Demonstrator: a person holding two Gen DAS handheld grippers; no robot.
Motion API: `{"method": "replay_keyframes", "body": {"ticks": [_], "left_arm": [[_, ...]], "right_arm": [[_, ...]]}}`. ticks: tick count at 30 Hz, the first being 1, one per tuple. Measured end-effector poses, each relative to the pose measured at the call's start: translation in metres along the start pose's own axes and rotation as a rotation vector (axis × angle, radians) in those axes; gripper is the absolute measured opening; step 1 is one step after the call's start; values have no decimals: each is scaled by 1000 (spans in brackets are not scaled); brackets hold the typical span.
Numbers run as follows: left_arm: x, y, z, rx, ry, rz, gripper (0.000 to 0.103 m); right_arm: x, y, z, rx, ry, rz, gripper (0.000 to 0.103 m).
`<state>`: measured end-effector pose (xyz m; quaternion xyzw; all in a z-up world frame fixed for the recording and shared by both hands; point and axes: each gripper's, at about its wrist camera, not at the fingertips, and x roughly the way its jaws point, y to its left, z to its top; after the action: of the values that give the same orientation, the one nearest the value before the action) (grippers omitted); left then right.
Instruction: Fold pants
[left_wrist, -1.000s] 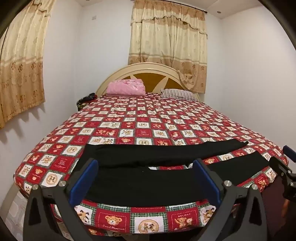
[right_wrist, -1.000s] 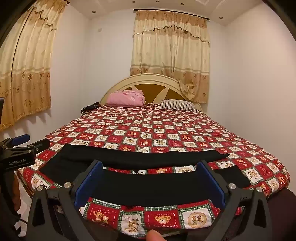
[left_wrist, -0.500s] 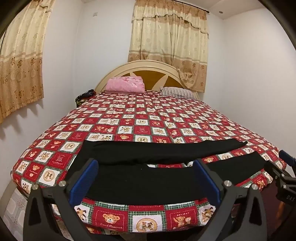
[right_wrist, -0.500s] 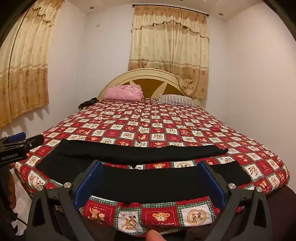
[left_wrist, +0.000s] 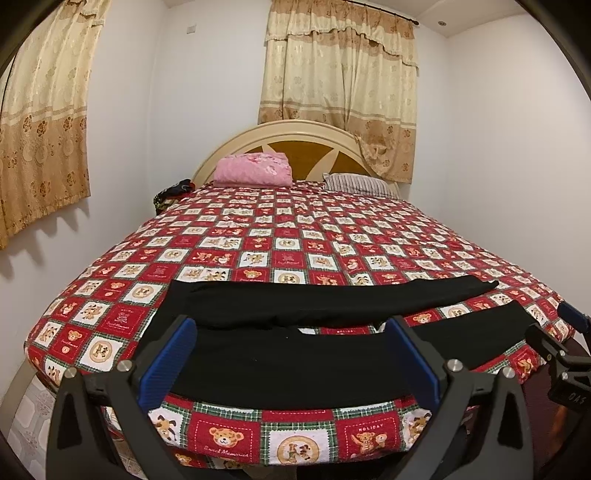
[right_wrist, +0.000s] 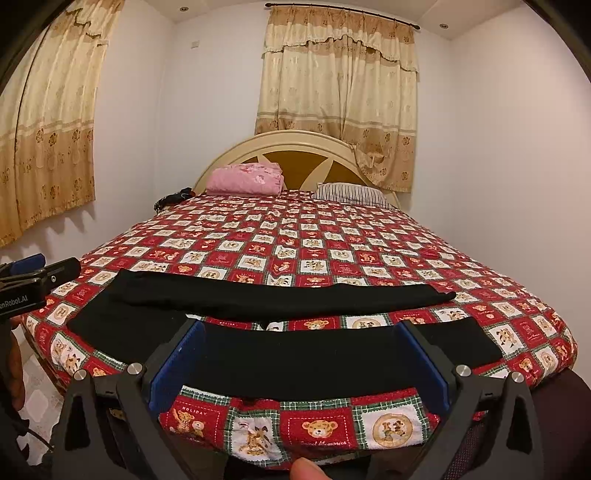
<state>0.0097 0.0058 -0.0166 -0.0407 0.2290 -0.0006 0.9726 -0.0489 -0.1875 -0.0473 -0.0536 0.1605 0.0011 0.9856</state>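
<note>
Black pants (left_wrist: 295, 354) lie spread flat across the near end of the bed, waist to the left, both legs running right with a gap of quilt between them. My left gripper (left_wrist: 291, 332) hovers open in front of the bed's foot edge, level with the waist part, holding nothing. In the right wrist view the pants (right_wrist: 295, 354) lie the same way, and my right gripper (right_wrist: 301, 336) is open before the near leg, clear of the cloth. Each gripper shows at the other view's edge: the right gripper (left_wrist: 554, 350) and the left gripper (right_wrist: 33, 280).
A red teddy-bear patchwork quilt (left_wrist: 295, 236) covers the bed. A pink folded blanket (left_wrist: 253, 170) and a striped pillow (left_wrist: 358, 184) rest by the headboard. Dark items (left_wrist: 171, 192) sit at the far left corner. Walls stand close on both sides. A fingertip (right_wrist: 308, 469) shows below.
Both grippers have drawn back and risen slightly from the bed's foot edge. The pants lie unchanged and both grippers stay open.
</note>
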Motion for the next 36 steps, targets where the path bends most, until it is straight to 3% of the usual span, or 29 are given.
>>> {"method": "replay_keyframes", "body": {"ticks": [36], "left_arm": [[3,2,-5,4,13,6,103]], "right_arm": [[5,3,-5,-16,27,-2,102]]}}
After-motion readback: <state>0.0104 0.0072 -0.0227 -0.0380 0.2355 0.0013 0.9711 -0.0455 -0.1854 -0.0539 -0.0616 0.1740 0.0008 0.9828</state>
